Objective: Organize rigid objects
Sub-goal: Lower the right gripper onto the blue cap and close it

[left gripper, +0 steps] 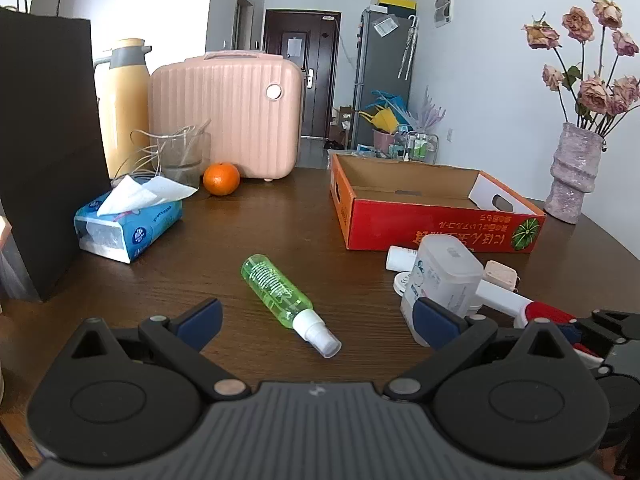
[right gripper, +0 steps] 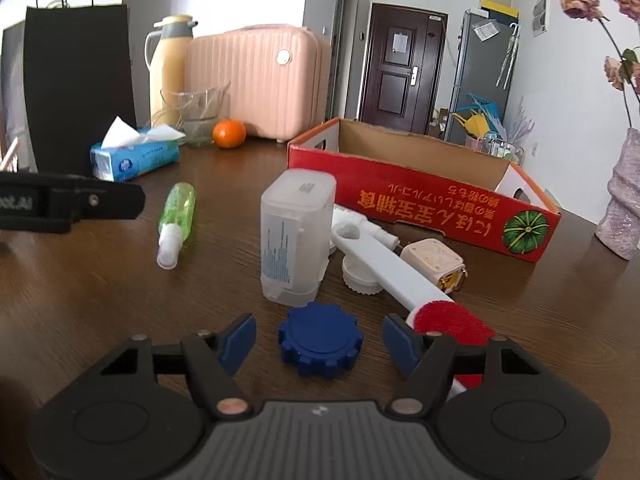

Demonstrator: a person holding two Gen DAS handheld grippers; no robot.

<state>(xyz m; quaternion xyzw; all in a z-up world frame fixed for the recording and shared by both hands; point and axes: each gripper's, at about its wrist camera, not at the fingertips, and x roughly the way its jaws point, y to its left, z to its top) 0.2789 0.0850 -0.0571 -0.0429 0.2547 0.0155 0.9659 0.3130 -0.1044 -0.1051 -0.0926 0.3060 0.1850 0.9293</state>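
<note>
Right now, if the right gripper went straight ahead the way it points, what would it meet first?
Most likely the blue ridged cap, lying on the table between the open right gripper fingers. Beyond it stands the translucent white container. Gripper height above the table is unclear, so it might pass over the cap.

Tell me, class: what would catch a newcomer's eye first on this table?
The red box, open and empty as far as shown, lies at the back right. A green spray bottle lies on its side mid-table, before the open left gripper. A blue cap sits between the open right gripper's fingers.
</note>
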